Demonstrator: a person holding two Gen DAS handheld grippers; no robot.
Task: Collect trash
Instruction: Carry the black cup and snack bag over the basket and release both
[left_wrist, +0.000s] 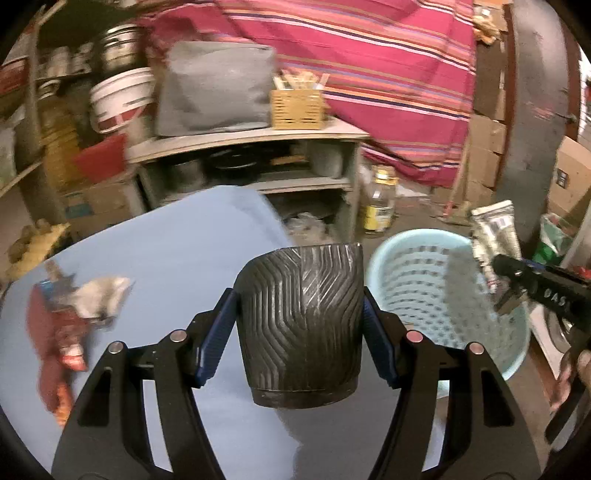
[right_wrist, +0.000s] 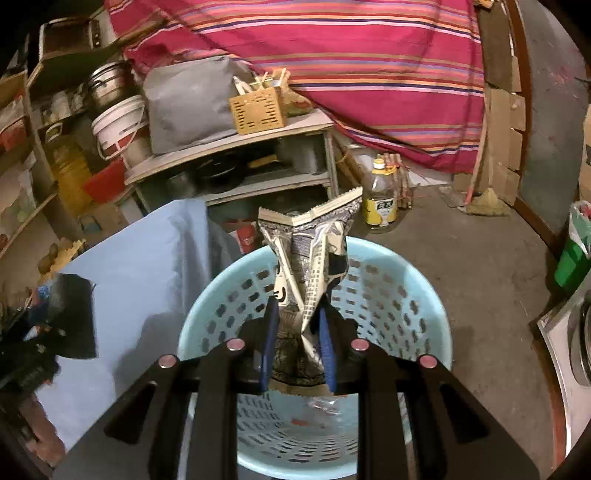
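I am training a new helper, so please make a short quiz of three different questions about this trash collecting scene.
1. True or false: the right claw is shut on a crumpled wrapper.
2. What does the left claw hold? A) a glass bottle B) a black ribbed cup C) a white bucket
3. Fill in: below the wrapper stands the light blue ______.

Key:
1. True; the wrapper sits between the pads, above the basket.
2. B; the cup is over the blue table.
3. basket; some small scraps already lie inside it.
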